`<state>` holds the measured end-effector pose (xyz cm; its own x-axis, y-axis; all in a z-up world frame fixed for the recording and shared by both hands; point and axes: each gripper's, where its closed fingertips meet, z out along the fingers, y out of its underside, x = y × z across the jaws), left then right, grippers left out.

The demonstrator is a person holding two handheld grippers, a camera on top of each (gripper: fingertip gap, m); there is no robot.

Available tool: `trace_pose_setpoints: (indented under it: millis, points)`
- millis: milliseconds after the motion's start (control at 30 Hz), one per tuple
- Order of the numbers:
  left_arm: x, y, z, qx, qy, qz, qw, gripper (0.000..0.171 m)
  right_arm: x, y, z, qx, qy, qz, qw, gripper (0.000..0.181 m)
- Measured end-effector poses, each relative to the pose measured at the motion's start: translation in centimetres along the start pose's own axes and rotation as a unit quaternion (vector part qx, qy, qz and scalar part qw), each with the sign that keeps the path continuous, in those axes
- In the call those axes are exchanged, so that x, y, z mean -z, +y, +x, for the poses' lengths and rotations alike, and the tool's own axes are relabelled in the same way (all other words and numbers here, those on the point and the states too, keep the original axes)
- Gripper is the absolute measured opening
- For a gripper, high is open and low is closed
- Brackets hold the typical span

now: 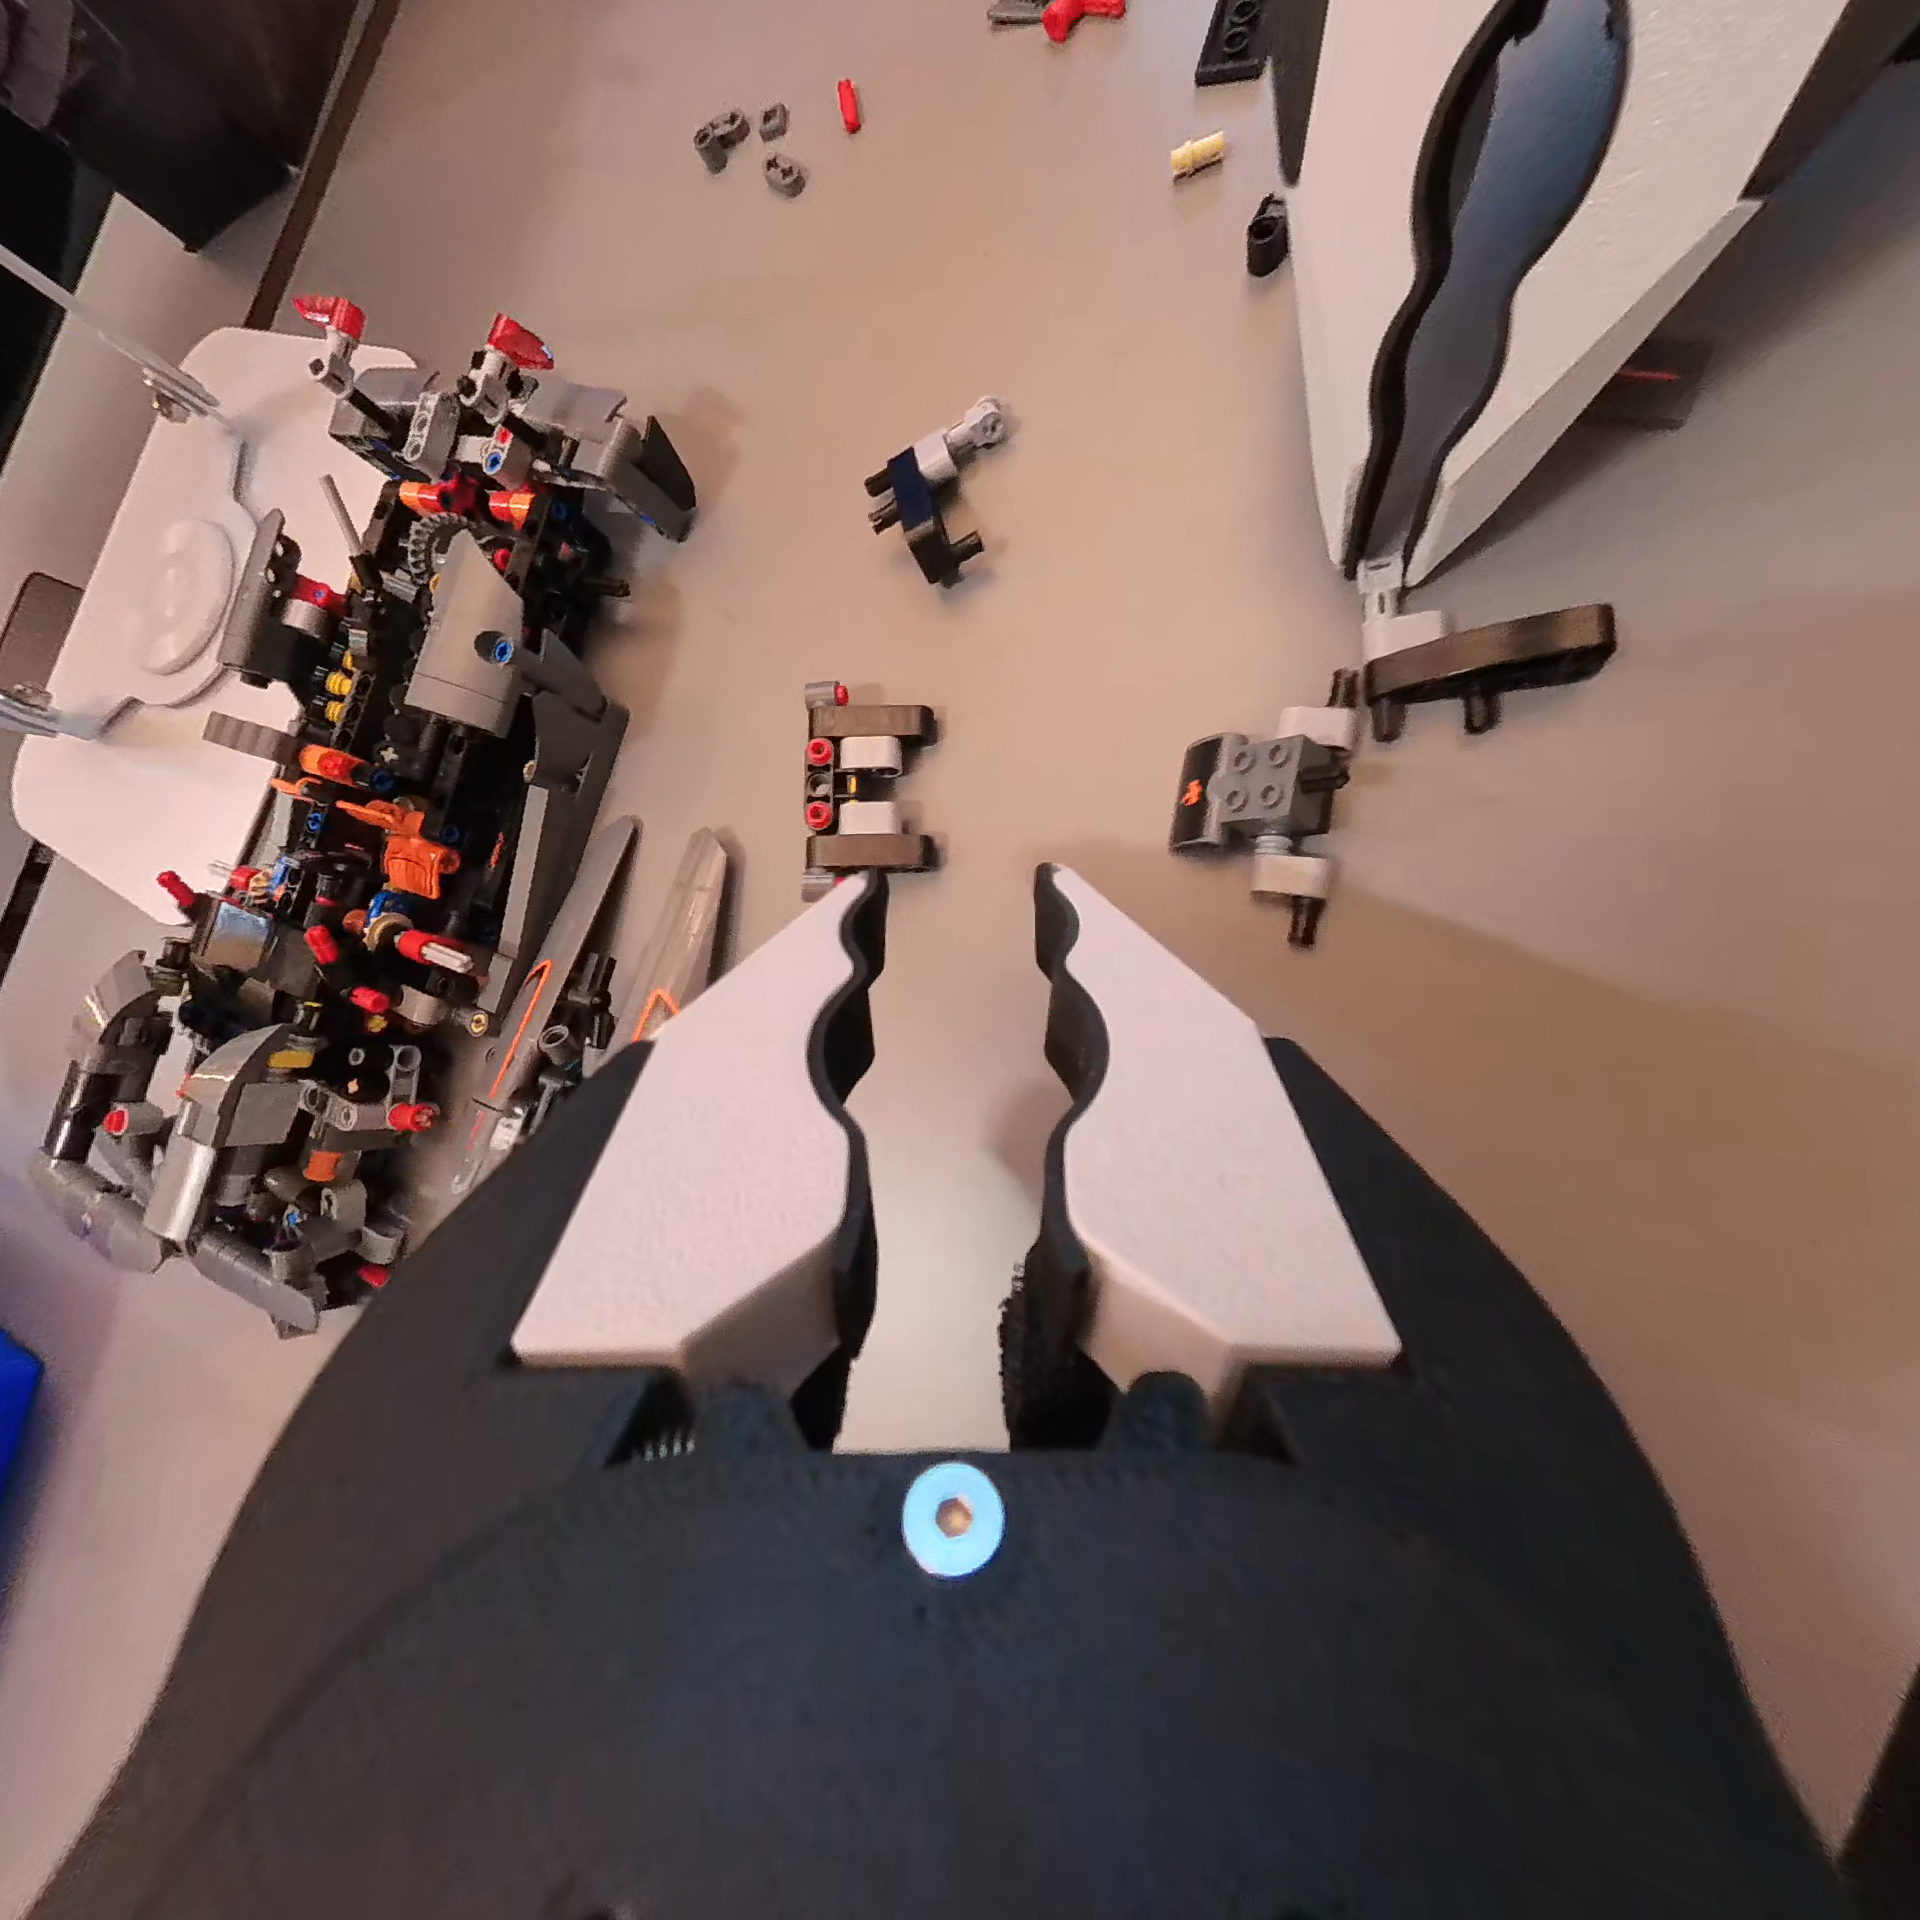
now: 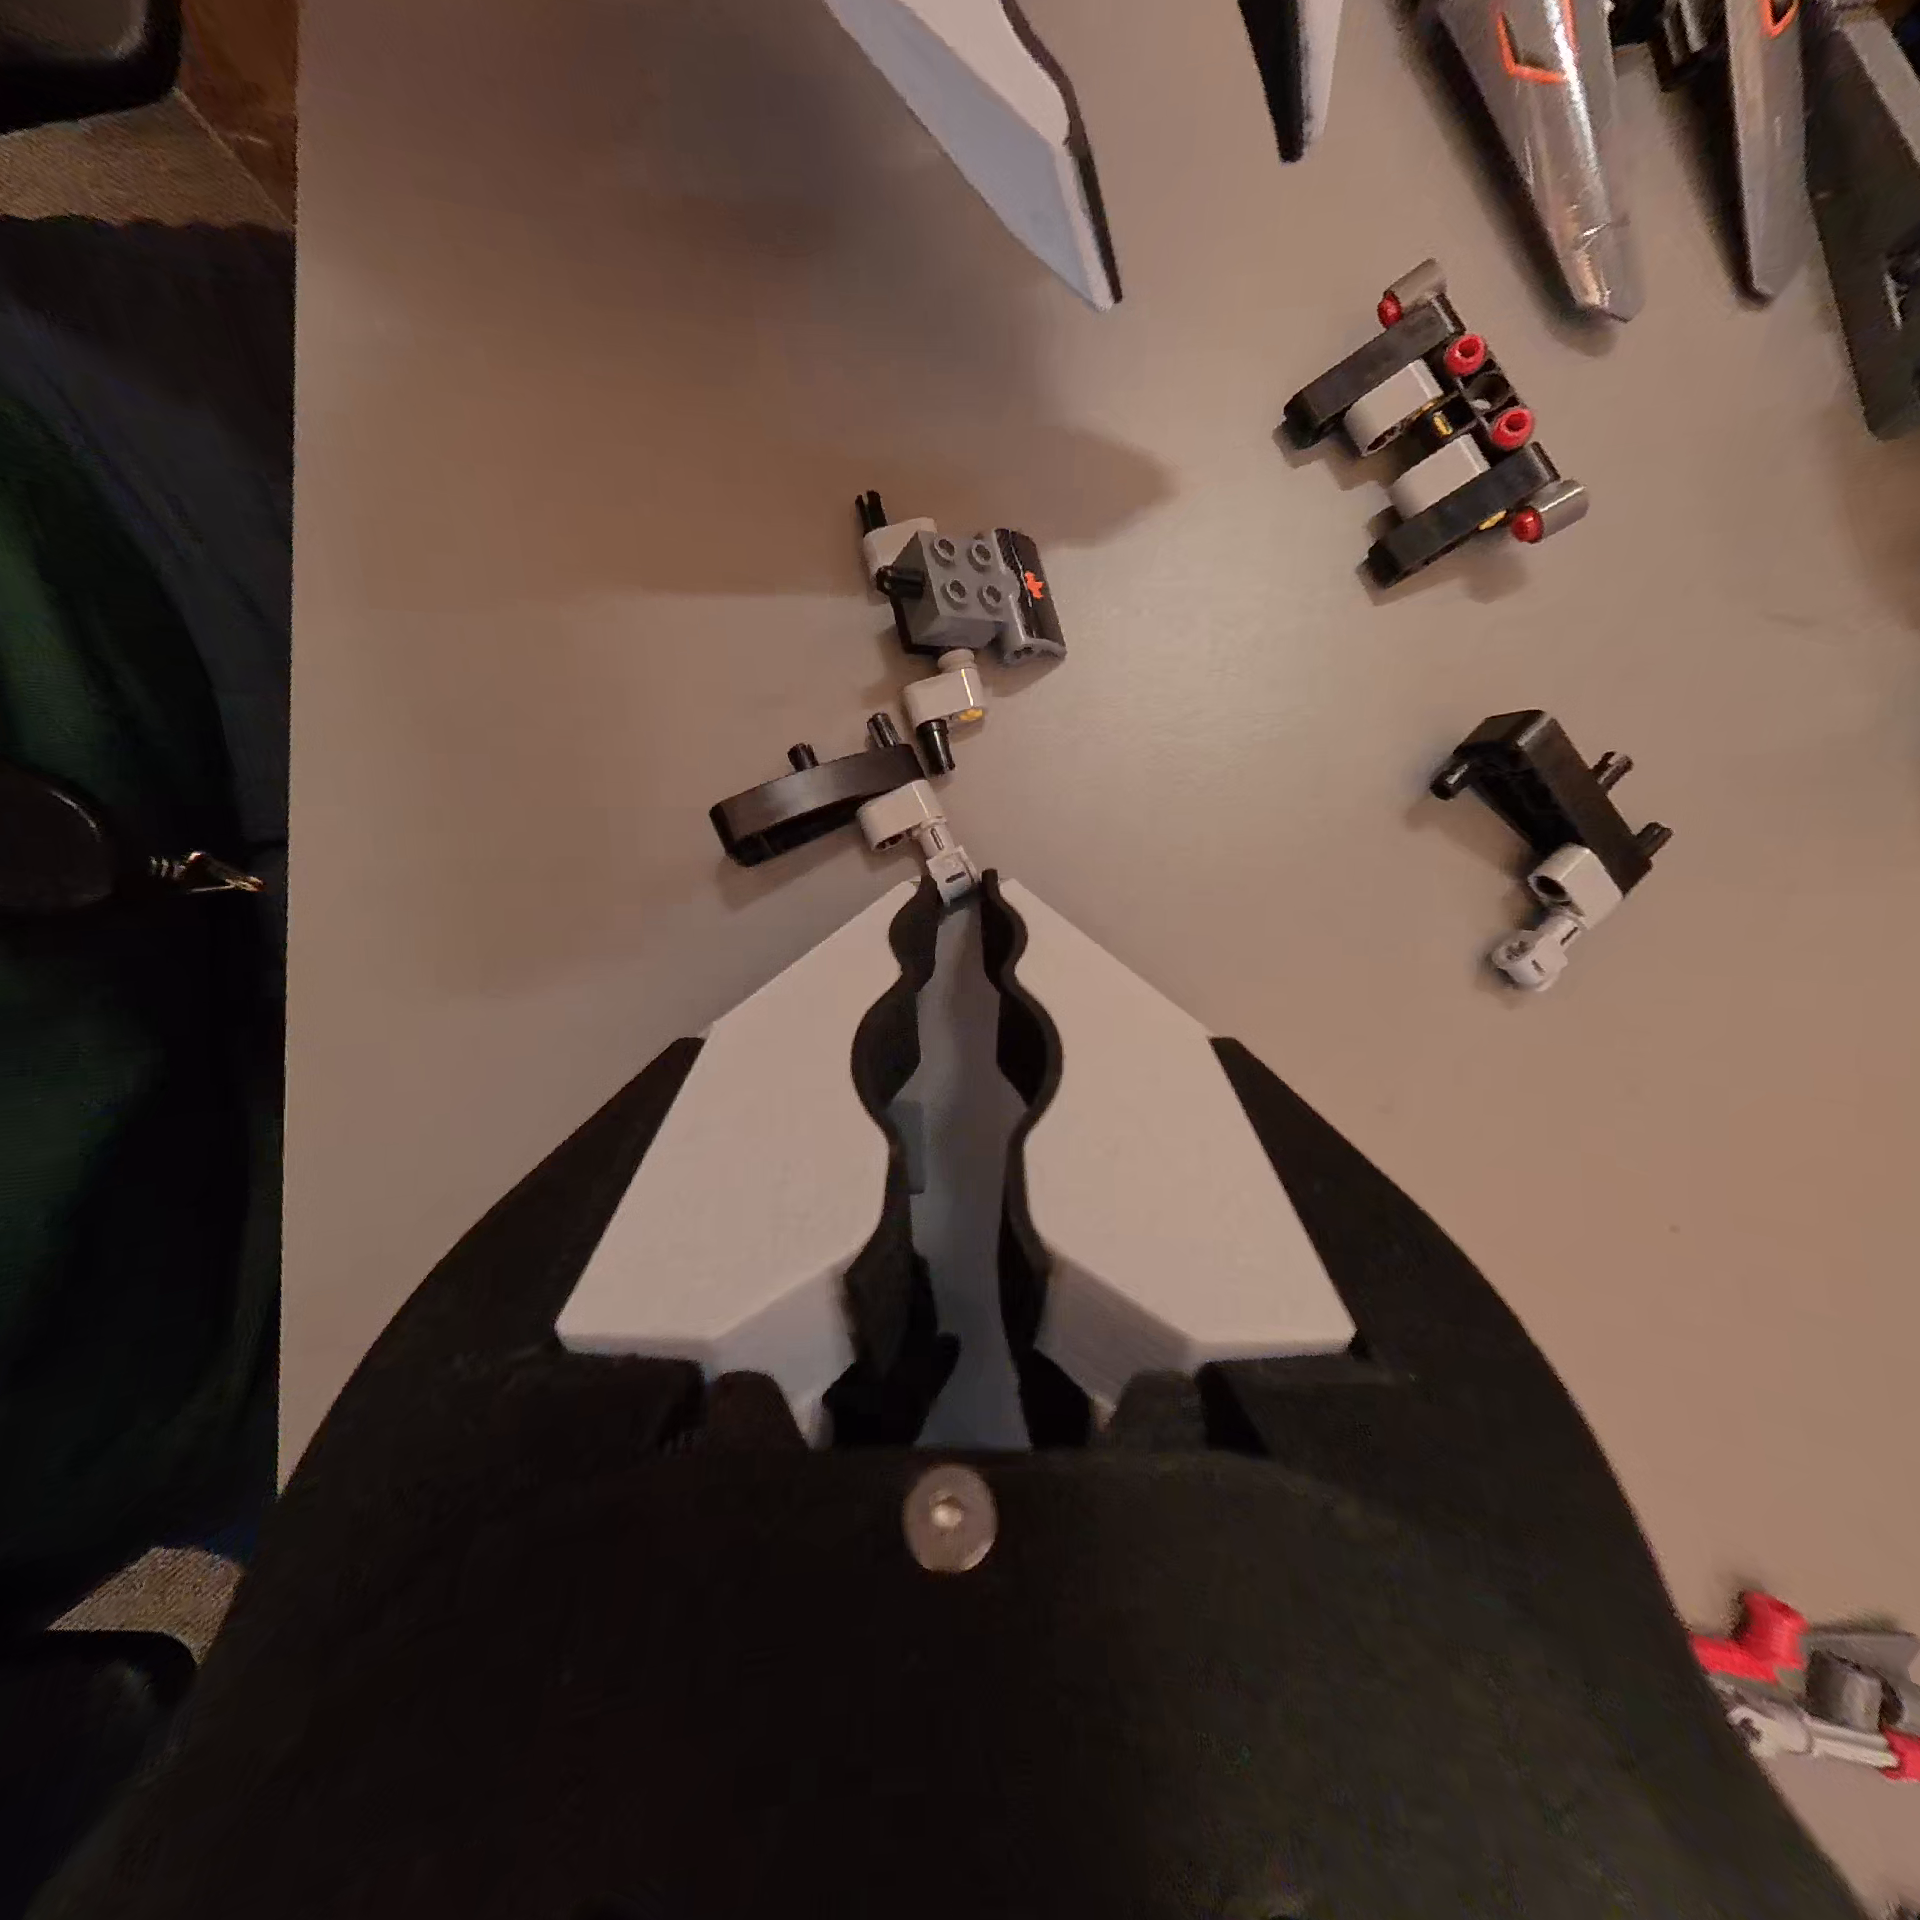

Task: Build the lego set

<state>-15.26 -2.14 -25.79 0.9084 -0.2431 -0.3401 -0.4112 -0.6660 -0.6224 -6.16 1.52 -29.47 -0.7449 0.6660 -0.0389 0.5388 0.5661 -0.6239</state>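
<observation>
My left gripper (image 1: 961, 881) is open and empty over the table, its left fingertip just by a small black-and-grey frame with red pins (image 1: 868, 781). The frame also shows in the right wrist view (image 2: 1439, 436). My right gripper (image 2: 951, 883) is shut on the light grey connector (image 2: 948, 864) at the end of a black curved beam piece (image 2: 800, 805), low over the table. In the left wrist view this beam piece (image 1: 1486, 649) hangs at the right gripper's tips (image 1: 1377, 571). A dark grey studded block assembly (image 2: 966, 592) lies just beyond it. The large part-built car (image 1: 364, 779) lies at the left.
A black bracket with a grey joint (image 2: 1548, 821) lies to the right. Loose grey connectors (image 1: 748, 140), a red pin (image 1: 849, 104), a tan pin (image 1: 1198, 156) and a black plate (image 1: 1236, 42) lie at the far end. The table edge (image 2: 291, 727) runs along the left. The tips of one gripper are about 11 cm away from the tips of the other. Measured from the fingertips, the tan pin (image 1: 1198, 156) is 11 cm or so from the right gripper and 20 cm from the left.
</observation>
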Motion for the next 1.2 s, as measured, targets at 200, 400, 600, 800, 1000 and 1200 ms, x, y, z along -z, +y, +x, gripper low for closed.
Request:
trace_pose_setpoints:
  millis: [200, 400, 600, 800, 1000, 1200]
  points:
    - [0.9, -3.0, 2.9, 0.016, 0.025, 0.047, 0.998, 0.030, 1.6, -0.8, 0.4, -0.003, 0.020, 0.001, 1.000, 0.005]
    - [-0.4, -6.4, 6.7, -0.005, 0.038, 0.059, 0.998, 0.041, 3.4, -1.6, 1.8, -0.002, 0.067, -0.029, 0.997, 0.005]
    - [-1.2, -7.2, 5.6, -0.133, -0.105, 0.048, 0.984, 0.037, 3.9, -1.6, 2.8, -0.081, 0.037, -0.021, 0.996, 0.005]
    - [-0.9, -7.7, 6.8, -0.204, -0.093, 0.060, 0.973, 0.036, 3.9, -1.7, 3.2, -0.098, 0.017, -0.021, 0.995, 0.005]
    - [-1.6, -7.3, 7.3, -0.290, -0.082, 0.037, 0.953, 0.024, 3.9, -2.0, 3.1, -0.095, -0.003, -0.031, 0.995, 0.005]
    - [-2.3, -6.6, 7.3, -0.330, -0.074, 0.013, 0.941, 0.012, 3.8, -2.4, 2.9, -0.096, -0.028, -0.037, 0.994, 0.005]
